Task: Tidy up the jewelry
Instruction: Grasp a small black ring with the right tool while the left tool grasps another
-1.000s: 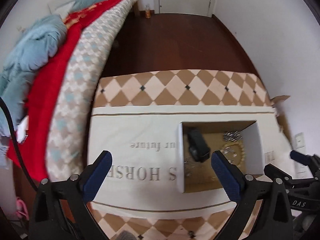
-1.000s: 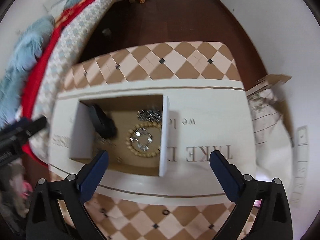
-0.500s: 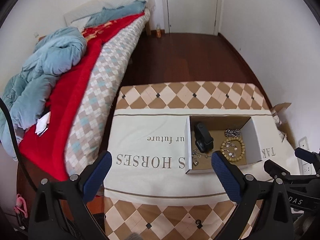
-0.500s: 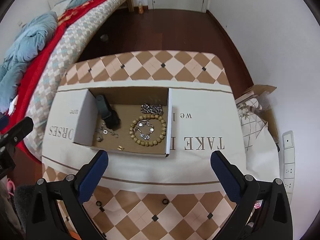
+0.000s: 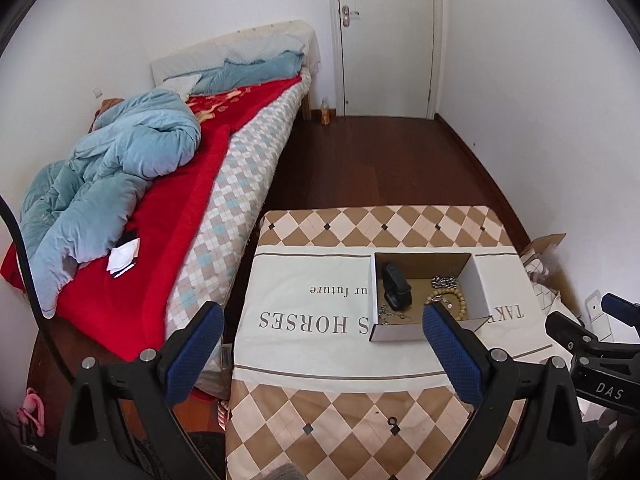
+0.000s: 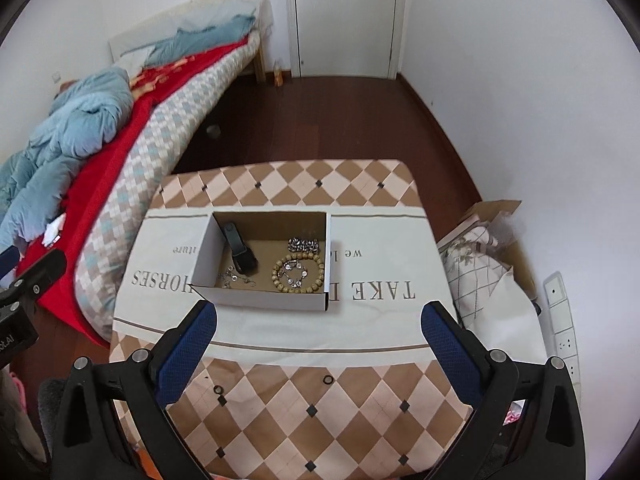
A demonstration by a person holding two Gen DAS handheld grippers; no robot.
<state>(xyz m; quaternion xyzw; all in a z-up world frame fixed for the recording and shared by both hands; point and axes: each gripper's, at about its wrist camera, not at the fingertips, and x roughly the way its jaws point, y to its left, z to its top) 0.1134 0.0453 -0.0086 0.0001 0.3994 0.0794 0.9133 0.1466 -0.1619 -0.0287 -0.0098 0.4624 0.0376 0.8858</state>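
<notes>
An open white cardboard box [image 6: 264, 298] [image 5: 394, 332] sits on the cloth-covered table [image 6: 360, 400]. Inside lie a black wristband [image 6: 240, 248] [image 5: 396, 284], a wooden bead bracelet [image 6: 298, 272] [image 5: 450, 300], a silver chain [image 6: 236, 278], a sparkly silver piece [image 6: 303, 245] and another shiny piece inside the bead ring. My left gripper [image 5: 320, 356] is open and empty, above the table's near left side. My right gripper [image 6: 320, 356] is open and empty, above the table's near edge, well back from the box.
A bed [image 5: 224, 184] with red blanket and blue duvet runs along the table's left. A cardboard carton [image 6: 492, 224] and power strip [image 6: 560, 320] stand right of the table. Small black rings [image 6: 327, 380] lie on the checked cloth. A door [image 5: 384, 36] is at the far wall.
Both grippers have pulled up and back from the box, which now looks much smaller; more of the room shows. Both stayed open and empty.
</notes>
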